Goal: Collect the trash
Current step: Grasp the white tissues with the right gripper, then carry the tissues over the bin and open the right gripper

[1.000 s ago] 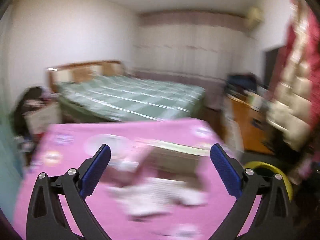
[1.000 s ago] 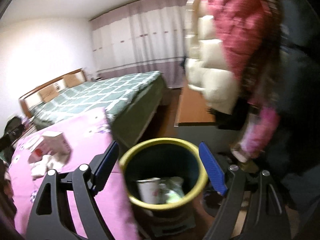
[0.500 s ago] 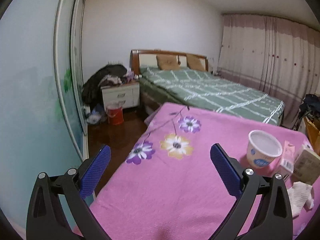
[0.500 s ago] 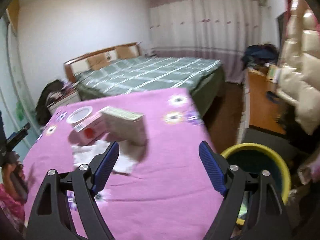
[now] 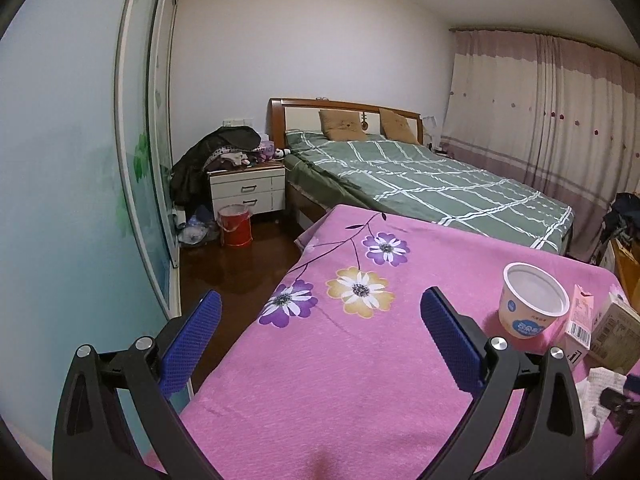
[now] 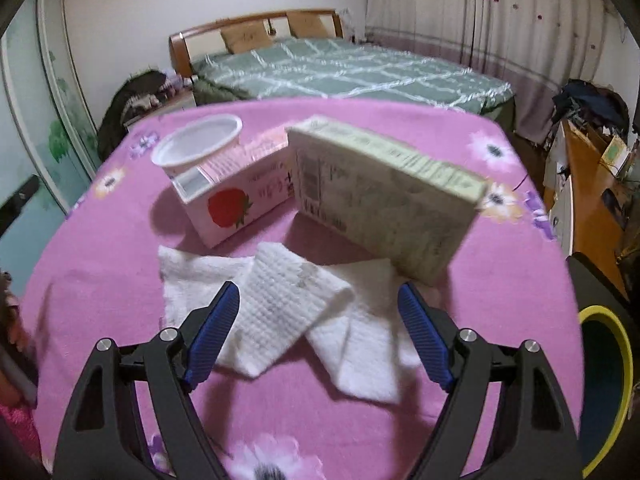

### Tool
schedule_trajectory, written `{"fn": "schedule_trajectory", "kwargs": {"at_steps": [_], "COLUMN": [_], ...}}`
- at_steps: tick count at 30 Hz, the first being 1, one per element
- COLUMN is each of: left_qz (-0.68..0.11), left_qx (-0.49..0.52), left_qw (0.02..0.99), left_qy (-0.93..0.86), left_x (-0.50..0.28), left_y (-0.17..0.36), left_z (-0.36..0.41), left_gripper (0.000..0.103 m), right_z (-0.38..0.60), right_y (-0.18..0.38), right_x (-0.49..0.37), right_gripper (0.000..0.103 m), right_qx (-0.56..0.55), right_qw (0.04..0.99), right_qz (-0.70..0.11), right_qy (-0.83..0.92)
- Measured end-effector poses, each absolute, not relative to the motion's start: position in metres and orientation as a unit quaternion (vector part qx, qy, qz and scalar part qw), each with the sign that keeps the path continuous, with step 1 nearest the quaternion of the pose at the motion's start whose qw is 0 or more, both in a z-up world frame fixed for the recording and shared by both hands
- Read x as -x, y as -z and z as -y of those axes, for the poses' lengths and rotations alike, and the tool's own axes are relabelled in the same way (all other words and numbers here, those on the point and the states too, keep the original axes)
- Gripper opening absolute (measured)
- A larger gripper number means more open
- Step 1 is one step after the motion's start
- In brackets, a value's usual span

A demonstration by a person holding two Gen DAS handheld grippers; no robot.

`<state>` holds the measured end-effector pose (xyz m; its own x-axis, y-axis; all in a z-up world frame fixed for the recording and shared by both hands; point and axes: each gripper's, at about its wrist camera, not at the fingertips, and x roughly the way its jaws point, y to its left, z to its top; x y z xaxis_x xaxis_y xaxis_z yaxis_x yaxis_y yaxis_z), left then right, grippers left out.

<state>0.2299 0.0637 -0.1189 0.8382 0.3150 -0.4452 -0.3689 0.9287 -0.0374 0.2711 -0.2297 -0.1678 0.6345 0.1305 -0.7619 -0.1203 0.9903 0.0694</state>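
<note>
Bedroom, green checked bed [image 5: 420, 184] behind; pink flowered table [image 6: 100, 280] in front, bearing the trash. Right gripper [image 6: 320, 332] angled down over white paper towels [image 6: 280, 308], jaws closing but pressing nothing yet (towels lying flat just ahead of and between the blue pads, folded strip running diagonally across the gap). Beyond the jaws: strawberry milk carton [image 6: 236, 200], beige box [image 6: 380, 204], empty yogurt cup [image 6: 196, 144]. Yellow-rimmed bin [image 6: 608, 380] off right. Left gripper [image 5: 320, 340] released, empty, aimed at bare cloth, farther from the towels.
</note>
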Motion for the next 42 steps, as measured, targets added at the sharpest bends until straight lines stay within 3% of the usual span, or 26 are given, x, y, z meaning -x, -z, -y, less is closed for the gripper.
{"fn": "schedule_trajectory", "kwargs": {"at_steps": [1, 5, 9, 10, 24, 31, 42], "left_qz": [-0.222, -0.228, -0.227, -0.227, -0.230, -0.230, -0.229], "left_qx": [0.062, 0.067, 0.066, 0.065, 0.064, 0.064, 0.064], "left_qw": [0.956, 0.955, 0.955, 0.955, 0.955, 0.955, 0.955], "left_qy": [-0.179, -0.179, -0.179, -0.179, -0.178, -0.178, -0.180], "left_x": [-0.230, -0.231, -0.231, -0.232, -0.233, -0.233, -0.232], "left_y": [0.119, 0.119, 0.119, 0.119, 0.118, 0.119, 0.118], "left_z": [-0.064, -0.065, -0.064, -0.065, -0.063, -0.063, -0.063], "left_gripper": [0.098, 0.098, 0.098, 0.098, 0.098, 0.098, 0.098], "right_z": [0.228, 0.225, 0.225, 0.228, 0.282, 0.357, 0.467], "right_y": [0.171, 0.175, 0.176, 0.174, 0.114, 0.083, 0.085], "right_x": [-0.274, -0.276, -0.273, -0.270, -0.196, -0.154, -0.114], "right_gripper": [0.063, 0.047, 0.011, 0.007, 0.007, 0.007, 0.008], "right_qx": [-0.006, 0.001, -0.002, -0.009, -0.095, -0.133, -0.177], "right_qw": [0.898, 0.900, 0.899, 0.899, 0.925, 0.944, 0.933], "right_qz": [-0.433, -0.432, -0.431, -0.429, -0.353, -0.302, -0.282], "right_qy": [-0.070, -0.064, -0.080, -0.087, -0.106, -0.013, 0.139]}}
